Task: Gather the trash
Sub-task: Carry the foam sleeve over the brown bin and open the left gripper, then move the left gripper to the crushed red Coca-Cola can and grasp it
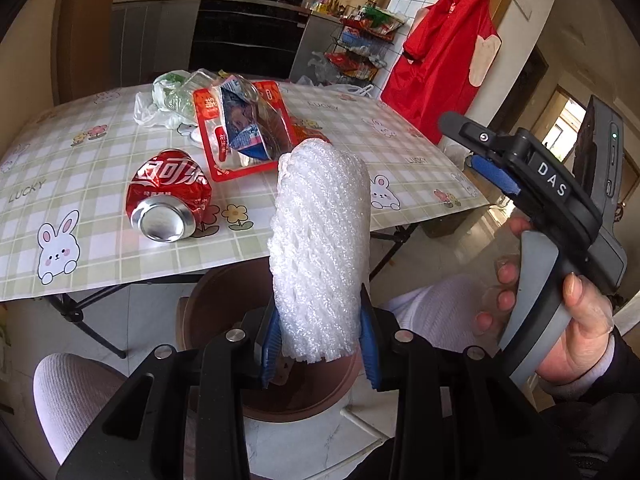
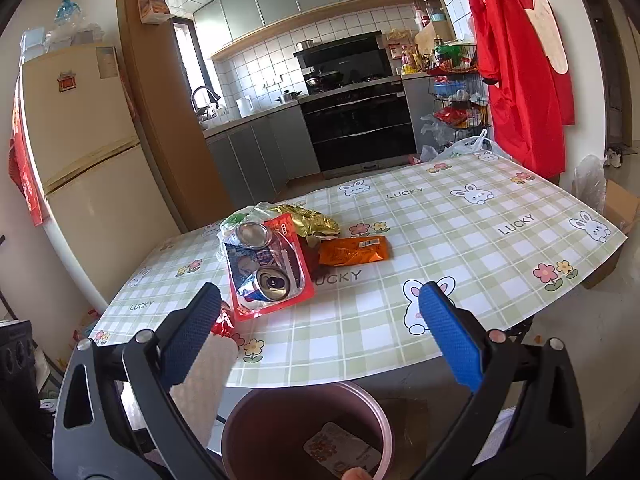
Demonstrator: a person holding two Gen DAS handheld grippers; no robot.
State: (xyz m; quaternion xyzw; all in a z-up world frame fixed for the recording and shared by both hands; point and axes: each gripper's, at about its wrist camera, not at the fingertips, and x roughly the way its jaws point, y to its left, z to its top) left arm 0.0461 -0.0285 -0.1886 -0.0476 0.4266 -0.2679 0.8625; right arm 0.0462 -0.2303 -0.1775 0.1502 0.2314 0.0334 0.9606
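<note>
The left gripper is clamped on a white foam net, its blue pads pressing the net's lower end from both sides, jaws roughly a third open around it. The net's long axis runs out along the fingers, toward 12 o'clock in the left wrist view, its free end reaching over the table edge in the picture. Directly under the grip, at 6 o'clock from the net, lies the brown bin; its rim shows on both sides of the pads. That is the relation the coming move hangs on: the net appears already above the bin's mouth, so letting go should drop it in, though the tall free end may tip toward the table side.

The right gripper stands wide open and holds nothing, with a hand on its handle. In its view the bin sits at 6 o'clock, a scrap already inside. The trash pile lies at 11 o'clock on the table: a red can, a crushed can on a red wrapper, and an orange packet at 12. The right gripper looks nearer to those.
</note>
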